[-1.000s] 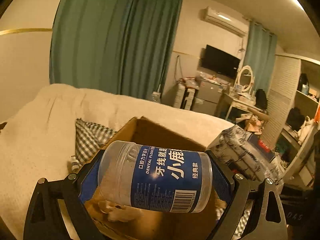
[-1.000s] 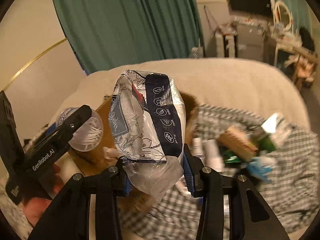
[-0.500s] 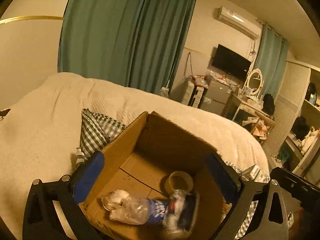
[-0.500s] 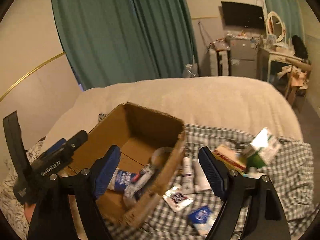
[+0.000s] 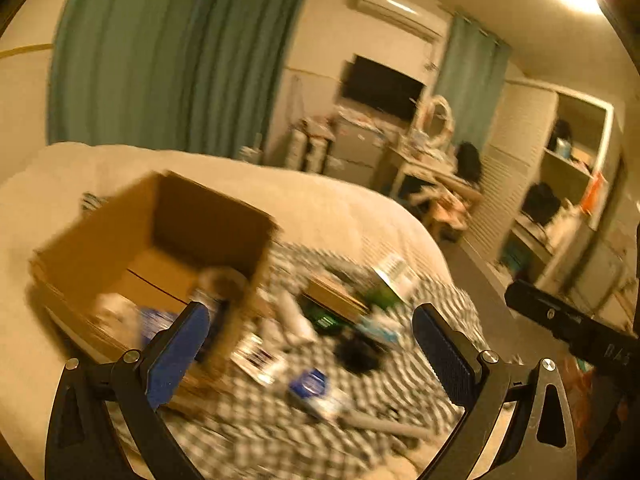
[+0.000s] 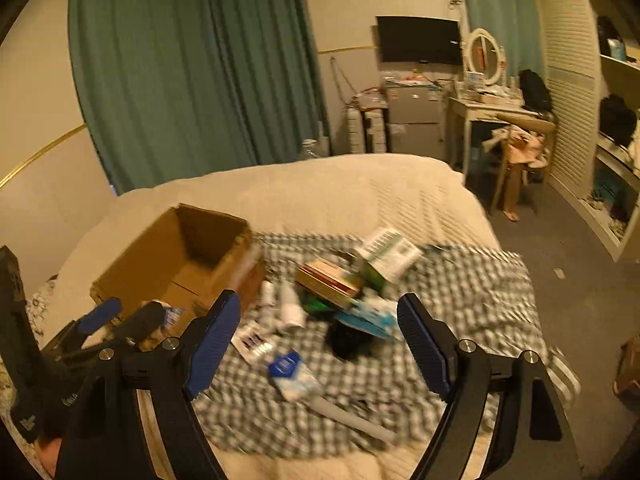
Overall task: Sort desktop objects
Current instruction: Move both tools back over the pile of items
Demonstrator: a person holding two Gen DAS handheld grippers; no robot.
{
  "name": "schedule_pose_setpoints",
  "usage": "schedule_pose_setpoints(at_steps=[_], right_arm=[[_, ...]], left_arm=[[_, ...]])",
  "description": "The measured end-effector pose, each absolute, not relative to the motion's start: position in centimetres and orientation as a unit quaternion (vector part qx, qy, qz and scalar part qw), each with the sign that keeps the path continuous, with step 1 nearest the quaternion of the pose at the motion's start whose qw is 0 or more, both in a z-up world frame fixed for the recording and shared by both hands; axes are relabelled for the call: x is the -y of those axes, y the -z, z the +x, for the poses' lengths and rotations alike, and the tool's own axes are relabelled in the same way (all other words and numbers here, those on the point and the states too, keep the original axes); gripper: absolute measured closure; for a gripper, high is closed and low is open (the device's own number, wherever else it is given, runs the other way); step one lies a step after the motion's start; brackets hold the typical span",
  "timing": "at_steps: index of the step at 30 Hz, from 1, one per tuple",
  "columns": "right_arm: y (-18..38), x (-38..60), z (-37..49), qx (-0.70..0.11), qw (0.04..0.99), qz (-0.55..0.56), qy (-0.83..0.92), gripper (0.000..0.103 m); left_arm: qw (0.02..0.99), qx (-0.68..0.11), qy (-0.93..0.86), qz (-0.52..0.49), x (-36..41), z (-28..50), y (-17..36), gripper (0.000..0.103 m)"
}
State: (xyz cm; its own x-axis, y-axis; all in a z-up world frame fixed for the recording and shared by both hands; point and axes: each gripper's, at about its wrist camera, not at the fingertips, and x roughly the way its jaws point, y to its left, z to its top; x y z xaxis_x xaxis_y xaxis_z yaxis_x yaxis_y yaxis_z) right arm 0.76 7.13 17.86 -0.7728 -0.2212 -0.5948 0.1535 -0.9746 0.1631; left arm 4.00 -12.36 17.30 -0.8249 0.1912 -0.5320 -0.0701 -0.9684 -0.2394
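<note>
An open cardboard box (image 5: 120,236) (image 6: 168,256) stands at the left on the bed, with the blue-labelled floss jar (image 5: 160,320) and other dropped items blurred inside. Right of it, a checked cloth (image 6: 460,292) carries several small objects: a green-and-white carton (image 6: 386,254), a flat brown box (image 6: 326,280), white bottles (image 6: 290,306), a blue-and-white packet (image 6: 290,372), a black lump (image 6: 348,342). My left gripper (image 5: 310,350) is open and empty, above the box's right corner and the cloth. My right gripper (image 6: 318,338) is open and empty over the pile.
The cream bed (image 6: 340,188) extends behind the box. Green curtains (image 6: 192,72), a desk (image 6: 492,110) with a round mirror, a wall television (image 6: 418,40) and shelving (image 6: 616,120) line the room's far side. Grey floor (image 6: 580,280) lies right of the bed.
Both grippers let their items drop into the box, the floss jar from the left and the plastic packet from the right, then drew back and swung right toward the cloth.
</note>
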Motion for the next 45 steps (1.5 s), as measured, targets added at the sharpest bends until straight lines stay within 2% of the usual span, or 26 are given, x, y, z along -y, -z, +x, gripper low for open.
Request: schedule_pose_setpoints(at_steps=[5,8,12,14,16,22,24,27,29,37,39,41,45], right_arm=[[-14.2,-11.2,3.0,0.043,0.090,0.350,0.931,0.022],[-10.5,-12.2,3.3,0.031,0.103,0.379,0.919,0.022],[-5.5,-11.9,3.0,0.011,0.126,0.419,0.899,0.025],[-2.8,-11.1,2.4,-0.004,0.139,0.442,0.886,0.036],[-0.4,-10.0,1.4,-0.020,0.151,0.462,0.874,0.039],[4.2,-8.3,-1.3,-0.051,0.168,0.493,0.852,0.040],[5.2,-8.2,-2.0,-0.067,0.165,0.505,0.844,0.048],[5.1,-7.9,-1.7,-0.082,0.174,0.500,0.844,0.065],[4.3,-8.1,-1.1,-0.096,0.168,0.489,0.850,0.088],[0.5,-12.3,-0.3,-0.042,0.104,0.429,0.896,0.088],[0.3,-13.1,-0.9,-0.026,0.087,0.429,0.899,0.088],[0.3,-14.2,-1.5,-0.004,0.073,0.438,0.896,0.088],[1.2,-15.7,-1.8,0.037,0.063,0.451,0.889,0.088]], left_arm=[[0.079,0.038,-0.936,-0.339,6.6,4.3,-12.2,0.000],[0.068,0.024,-0.928,-0.365,4.7,4.1,-8.6,0.000],[0.049,0.038,-0.922,-0.381,5.1,3.5,-4.1,0.000],[0.041,0.043,-0.916,-0.397,5.6,2.6,-2.9,0.000],[0.032,0.051,-0.915,-0.400,6.1,1.6,-2.2,0.000],[0.015,0.083,-0.908,-0.411,6.7,-0.7,0.2,0.000],[0.018,0.081,-0.907,-0.412,6.5,-1.3,0.5,0.000],[0.024,0.065,-0.910,-0.408,5.7,-2.2,0.8,0.000],[0.030,0.056,-0.909,-0.413,5.1,-2.7,1.1,0.000],[0.045,0.085,-0.882,-0.462,5.4,-4.2,2.9,0.000],[0.045,0.096,-0.875,-0.472,5.9,-4.2,3.3,0.005],[0.043,0.099,-0.876,-0.471,6.2,-4.1,3.2,0.023],[0.051,0.100,-0.879,-0.464,6.4,-3.8,2.7,0.032]])
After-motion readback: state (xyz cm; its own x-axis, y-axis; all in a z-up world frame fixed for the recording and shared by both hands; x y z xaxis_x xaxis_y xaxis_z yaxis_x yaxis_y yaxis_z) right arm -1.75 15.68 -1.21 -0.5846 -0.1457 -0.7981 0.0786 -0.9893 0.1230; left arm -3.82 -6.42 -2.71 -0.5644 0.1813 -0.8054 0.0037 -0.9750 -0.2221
